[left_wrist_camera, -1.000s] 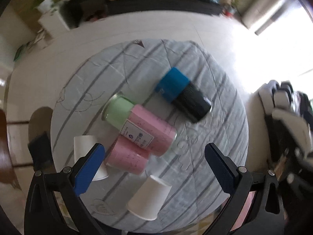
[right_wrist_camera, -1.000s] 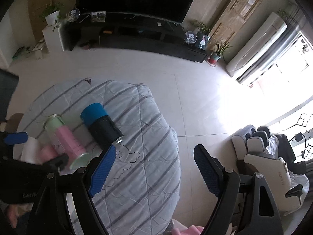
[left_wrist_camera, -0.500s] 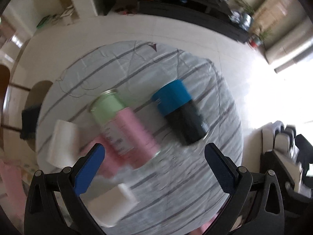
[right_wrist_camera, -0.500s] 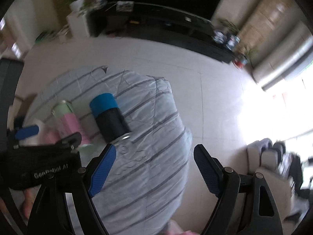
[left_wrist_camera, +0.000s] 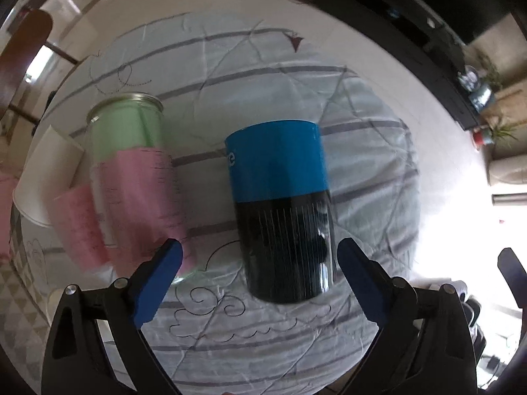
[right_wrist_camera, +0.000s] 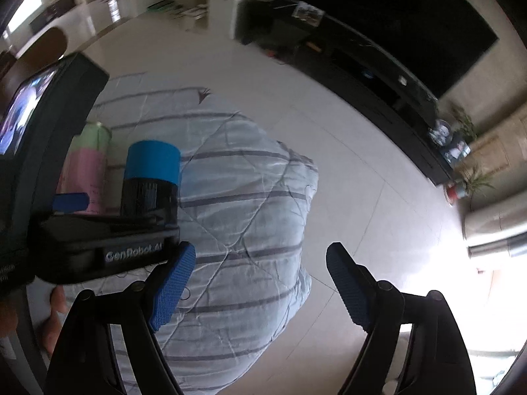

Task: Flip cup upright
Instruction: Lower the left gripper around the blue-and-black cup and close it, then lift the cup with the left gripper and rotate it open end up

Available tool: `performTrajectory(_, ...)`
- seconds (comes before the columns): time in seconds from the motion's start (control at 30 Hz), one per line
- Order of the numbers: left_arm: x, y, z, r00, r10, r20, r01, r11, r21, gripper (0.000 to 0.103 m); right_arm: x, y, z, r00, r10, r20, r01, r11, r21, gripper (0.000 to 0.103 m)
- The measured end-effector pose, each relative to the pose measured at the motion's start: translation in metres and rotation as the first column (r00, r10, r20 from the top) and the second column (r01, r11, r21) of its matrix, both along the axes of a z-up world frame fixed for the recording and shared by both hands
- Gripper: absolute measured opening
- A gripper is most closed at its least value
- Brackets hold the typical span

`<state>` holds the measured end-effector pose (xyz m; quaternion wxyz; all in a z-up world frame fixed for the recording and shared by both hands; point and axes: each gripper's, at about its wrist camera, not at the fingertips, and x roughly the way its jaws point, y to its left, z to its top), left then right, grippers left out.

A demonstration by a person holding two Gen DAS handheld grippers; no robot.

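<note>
A blue-and-black cup (left_wrist_camera: 280, 204) lies on its side on the round table with the striped grey cloth (left_wrist_camera: 263, 335), its black end toward me. My left gripper (left_wrist_camera: 260, 263) is open, its fingers on either side of the cup's black end without touching. The cup also shows in the right wrist view (right_wrist_camera: 150, 177), partly behind the left gripper's body. My right gripper (right_wrist_camera: 260, 283) is open and empty, to the right of the cup, over the table's right part and edge.
A green-and-pink cup (left_wrist_camera: 131, 164) lies on its side left of the blue cup. A pink cup (left_wrist_camera: 82, 227) and a white paper cup (left_wrist_camera: 42, 177) lie further left. A chair (left_wrist_camera: 23, 49) stands at the far left. A TV stand (right_wrist_camera: 362, 59) stands across the tiled floor.
My left gripper has moved forward and right, bringing the blue-and-black cup between its fingers. The right gripper has swung left and nearer to the table.
</note>
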<state>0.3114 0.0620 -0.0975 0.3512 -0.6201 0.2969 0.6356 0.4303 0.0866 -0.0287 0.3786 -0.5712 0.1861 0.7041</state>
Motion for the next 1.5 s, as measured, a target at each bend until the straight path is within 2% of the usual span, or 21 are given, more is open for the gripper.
performTrajectory(0.2,0.0,0.016,-0.024,0.999,0.028,0.02,-0.027,0.999,-0.041,0.097,0.005,0.019,-0.019,0.999,0.031,-0.02,-0.032,0.999,-0.035,0.083)
performTrajectory(0.33,0.0,0.031,-0.037,1.0,0.006,0.01,-0.005,0.998,-0.064,0.097,0.007,0.027,-0.028,0.999,0.038,-0.024,-0.039,0.998,-0.049,0.083)
performTrajectory(0.43,-0.006,0.038,-0.048,0.999,0.011,0.037,-0.008,0.997,-0.078,0.097,0.008,0.032,-0.034,0.998,0.042,-0.041,-0.045,0.997,-0.07,0.083)
performTrajectory(0.53,-0.008,0.045,-0.053,1.0,-0.016,0.018,0.018,0.997,-0.079,0.093,0.008,0.032,-0.04,0.997,0.049,-0.06,-0.055,0.993,-0.101,0.083)
performTrajectory(0.6,-0.007,0.048,-0.051,0.999,-0.031,0.02,0.032,0.997,-0.063,0.085,0.007,0.03,-0.042,0.996,0.051,-0.072,-0.059,0.992,-0.114,0.083)
performTrajectory(0.63,-0.005,0.051,-0.049,0.999,-0.04,0.037,0.042,0.998,-0.045,0.076,0.007,0.029,-0.044,0.996,0.051,-0.076,-0.06,0.991,-0.122,0.083)
performTrajectory(0.67,-0.003,0.054,-0.048,0.998,-0.047,0.047,0.048,0.998,-0.041,0.073,0.006,0.027,-0.045,0.995,0.051,-0.083,-0.061,0.99,-0.127,0.083)
performTrajectory(0.9,-0.002,0.045,-0.04,0.996,-0.079,0.047,0.079,0.997,-0.004,0.073,0.007,0.014,-0.047,0.99,0.022,-0.138,-0.045,0.985,-0.169,0.083)
performTrajectory(1.1,0.009,0.029,-0.021,0.988,-0.152,0.019,0.15,0.985,0.084,0.073,0.016,0.001,-0.045,0.964,-0.068,-0.257,0.001,0.968,-0.251,0.083)
performTrajectory(1.37,0.022,0.01,0.004,0.959,-0.281,-0.045,0.284,0.939,0.193,0.069,0.026,-0.03,-0.042,0.918,-0.165,-0.362,0.051,0.951,-0.305,0.083)
performTrajectory(1.5,0.02,0.003,0.011,0.942,-0.332,-0.04,0.333,0.92,0.209,0.069,0.03,-0.046,-0.042,0.892,-0.22,-0.395,0.099,0.947,-0.305,0.083)
